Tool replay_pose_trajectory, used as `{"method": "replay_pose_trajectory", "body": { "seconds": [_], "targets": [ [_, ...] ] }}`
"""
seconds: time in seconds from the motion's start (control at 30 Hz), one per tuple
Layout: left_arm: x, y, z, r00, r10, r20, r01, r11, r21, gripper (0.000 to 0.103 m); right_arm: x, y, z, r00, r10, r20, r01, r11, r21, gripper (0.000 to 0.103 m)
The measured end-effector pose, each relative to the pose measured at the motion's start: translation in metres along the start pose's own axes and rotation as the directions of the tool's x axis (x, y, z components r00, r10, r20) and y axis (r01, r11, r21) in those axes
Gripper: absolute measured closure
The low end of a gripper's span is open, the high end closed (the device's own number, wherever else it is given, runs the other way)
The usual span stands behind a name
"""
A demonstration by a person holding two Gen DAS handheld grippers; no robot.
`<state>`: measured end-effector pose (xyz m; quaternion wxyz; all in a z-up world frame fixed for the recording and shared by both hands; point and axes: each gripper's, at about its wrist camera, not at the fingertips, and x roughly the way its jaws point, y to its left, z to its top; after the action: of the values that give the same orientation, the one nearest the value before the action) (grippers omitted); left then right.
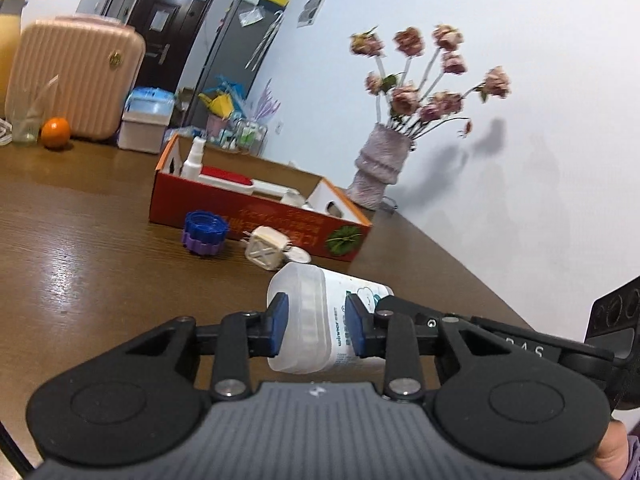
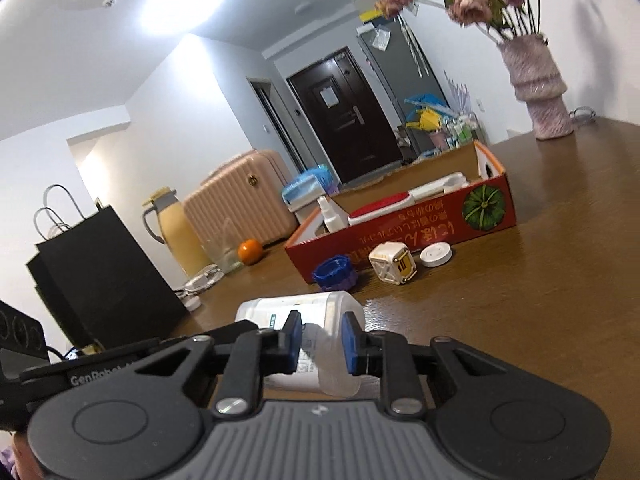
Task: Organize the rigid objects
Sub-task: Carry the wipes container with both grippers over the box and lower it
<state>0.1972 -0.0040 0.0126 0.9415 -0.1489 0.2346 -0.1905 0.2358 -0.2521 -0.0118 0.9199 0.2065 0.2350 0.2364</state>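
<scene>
A white plastic bottle (image 1: 316, 320) with a clear cap is held above the brown table (image 1: 100, 248). My left gripper (image 1: 314, 326) is shut on its cap end. My right gripper (image 2: 320, 338) is shut on the same bottle (image 2: 316, 316) from the other side. Further off stands an open red cardboard box (image 1: 256, 216) holding a white spray bottle (image 1: 193, 158) and a red-and-white brush (image 1: 236, 182). In front of the box lie a blue and purple lid stack (image 1: 205, 233), a white charger plug (image 1: 266, 252) and a white round cap (image 2: 436, 255).
A vase of dried roses (image 1: 380, 160) stands at the wall behind the box. A pink suitcase (image 1: 76, 80), an orange (image 1: 56, 133) and a glass (image 1: 26, 116) sit at the far left. A black paper bag (image 2: 100, 276) and a yellow thermos (image 2: 176, 236) stand near the table's edge.
</scene>
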Motion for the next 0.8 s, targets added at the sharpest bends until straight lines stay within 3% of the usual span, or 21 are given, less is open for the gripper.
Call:
{"method": "replay_pose_trajectory", "body": {
  "seconds": [0.37, 0.6, 0.8],
  "targets": [
    [-0.056, -0.054, -0.018, 0.997, -0.037, 0.069, 0.030, 0.995, 0.093, 0.072, -0.081, 0.020, -0.010, 0.992, 0.007, 0.123, -0.001, 0.999, -0.045, 0.082],
    [-0.062, -0.070, -0.020, 0.994, -0.054, 0.091, 0.041, 0.990, 0.138, 0.072, -0.103, 0.023, -0.012, 0.987, -0.004, 0.163, 0.013, 0.998, -0.055, 0.082],
    [-0.056, -0.068, -0.014, 0.994, -0.055, 0.095, 0.041, 0.990, 0.137, 0.072, -0.099, 0.021, -0.009, 0.986, -0.002, 0.164, 0.011, 0.998, -0.056, 0.082]
  ]
}}
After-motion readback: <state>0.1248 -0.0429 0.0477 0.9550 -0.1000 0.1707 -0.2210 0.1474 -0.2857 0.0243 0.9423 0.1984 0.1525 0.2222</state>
